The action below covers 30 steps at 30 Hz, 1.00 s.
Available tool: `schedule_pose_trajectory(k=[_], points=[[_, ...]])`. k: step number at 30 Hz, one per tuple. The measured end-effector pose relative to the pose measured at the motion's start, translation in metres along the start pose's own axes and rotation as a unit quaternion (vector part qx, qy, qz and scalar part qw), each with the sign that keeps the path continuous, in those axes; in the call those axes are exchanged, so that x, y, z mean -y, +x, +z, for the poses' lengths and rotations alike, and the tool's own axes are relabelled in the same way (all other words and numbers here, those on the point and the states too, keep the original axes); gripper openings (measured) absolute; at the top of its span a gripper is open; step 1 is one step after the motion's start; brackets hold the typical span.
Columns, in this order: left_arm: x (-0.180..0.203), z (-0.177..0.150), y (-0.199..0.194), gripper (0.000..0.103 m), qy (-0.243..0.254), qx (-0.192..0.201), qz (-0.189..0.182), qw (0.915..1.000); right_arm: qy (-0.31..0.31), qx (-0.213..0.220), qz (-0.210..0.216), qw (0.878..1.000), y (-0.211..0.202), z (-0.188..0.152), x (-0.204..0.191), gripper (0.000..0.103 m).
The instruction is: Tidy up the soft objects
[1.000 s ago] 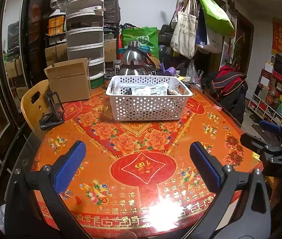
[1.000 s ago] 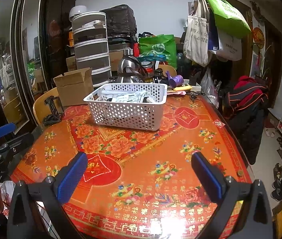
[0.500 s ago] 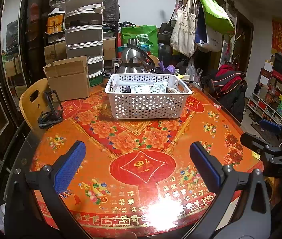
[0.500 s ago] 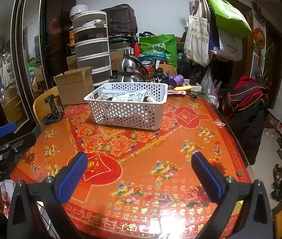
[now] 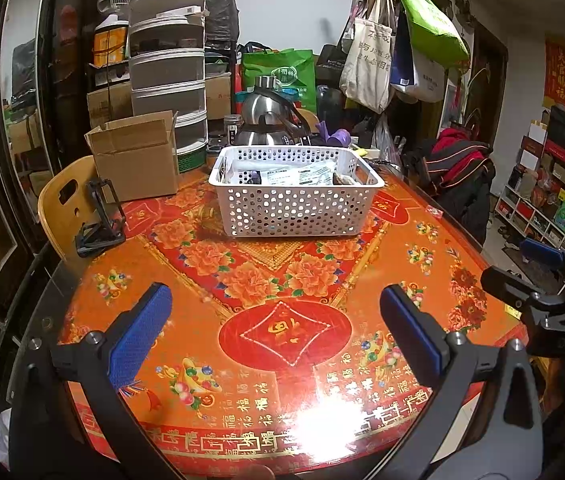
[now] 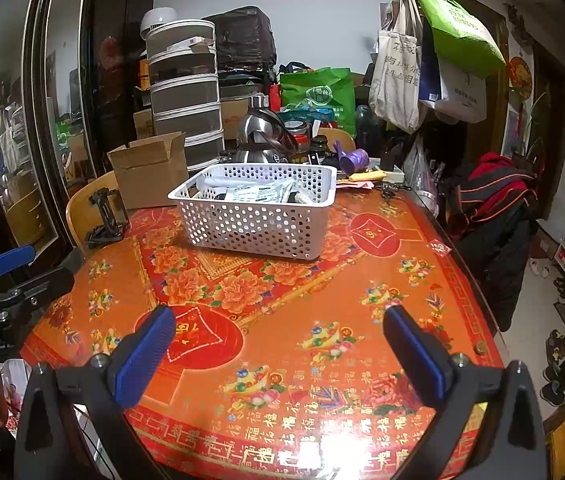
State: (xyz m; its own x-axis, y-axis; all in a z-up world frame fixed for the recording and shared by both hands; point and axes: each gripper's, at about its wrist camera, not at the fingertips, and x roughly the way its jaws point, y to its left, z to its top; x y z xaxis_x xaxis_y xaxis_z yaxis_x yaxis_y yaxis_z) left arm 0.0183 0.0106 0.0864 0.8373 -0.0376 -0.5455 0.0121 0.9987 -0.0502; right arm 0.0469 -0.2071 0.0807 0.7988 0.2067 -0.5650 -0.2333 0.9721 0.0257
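Both tools — left (image 5: 274, 320), right (image 6: 278, 338) — spread, empty; only the right view shows the yellow cloth (image 6: 366, 176).

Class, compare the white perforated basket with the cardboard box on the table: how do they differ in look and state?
The white basket is plastic with holes all over its walls; the cardboard box is plain brown with solid walls. The basket is low, wide and rimmed with no lid; the box is taller with flaps standing open. Packets show inside the basket; the box's inside is hidden. Both stand upright on the orange table, open-topped.
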Motion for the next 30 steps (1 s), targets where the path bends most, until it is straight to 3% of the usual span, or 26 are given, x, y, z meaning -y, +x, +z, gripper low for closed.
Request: schedule_pose_trajectory(k=[30], points=[[0.004,-0.011,0.006,0.103,0.007,0.000,-0.004,1.0000,-0.002,-0.003,-0.001,1.000,0.000,-0.004,0.001,0.103]])
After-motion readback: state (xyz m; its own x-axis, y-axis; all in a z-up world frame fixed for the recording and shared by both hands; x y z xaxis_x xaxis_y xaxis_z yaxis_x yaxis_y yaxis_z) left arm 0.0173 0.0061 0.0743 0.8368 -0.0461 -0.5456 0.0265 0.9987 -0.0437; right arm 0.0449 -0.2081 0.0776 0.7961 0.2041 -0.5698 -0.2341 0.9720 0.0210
